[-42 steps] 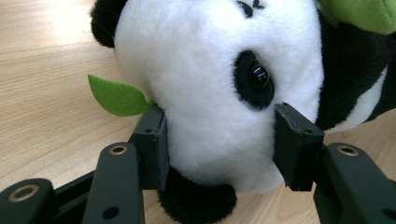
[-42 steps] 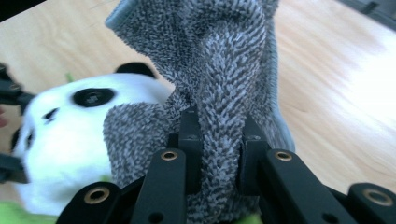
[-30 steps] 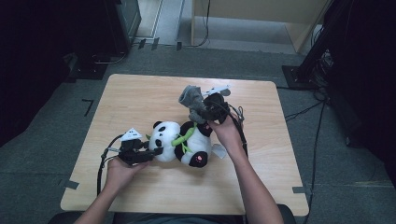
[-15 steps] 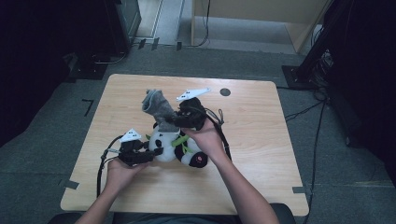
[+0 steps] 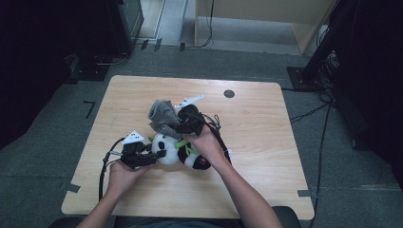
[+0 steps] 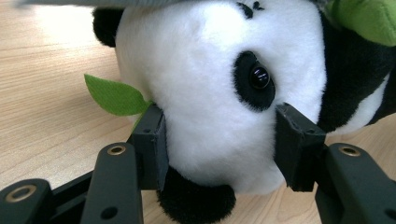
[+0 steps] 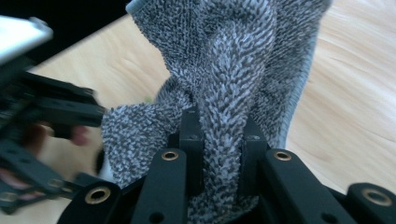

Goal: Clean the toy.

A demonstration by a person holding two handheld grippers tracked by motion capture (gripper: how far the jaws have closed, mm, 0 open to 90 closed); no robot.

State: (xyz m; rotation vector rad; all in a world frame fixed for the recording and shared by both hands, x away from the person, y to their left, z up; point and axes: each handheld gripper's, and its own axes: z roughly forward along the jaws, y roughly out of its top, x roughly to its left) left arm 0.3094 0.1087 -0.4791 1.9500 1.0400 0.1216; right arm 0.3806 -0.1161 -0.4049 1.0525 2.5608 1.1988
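A plush panda (image 5: 177, 151) with green leaves lies on the wooden table (image 5: 256, 142). My left gripper (image 5: 151, 157) is shut on its white head (image 6: 205, 98), one pad on each side of the face. My right gripper (image 5: 173, 124) is shut on a grey terry cloth (image 5: 161, 116), holding it bunched just above the panda's head. In the right gripper view the cloth (image 7: 224, 84) hangs pinched between the pads (image 7: 191, 140), with the left gripper blurred at the left edge.
A small dark round hole (image 5: 229, 93) sits in the table near its far edge. Black cables (image 5: 102, 166) trail from both grippers. Dark equipment and floor cables surround the table.
My right gripper has carried the grey cloth leftward and slightly down, from above the panda's body to above its head. The left gripper and the panda have stayed put.
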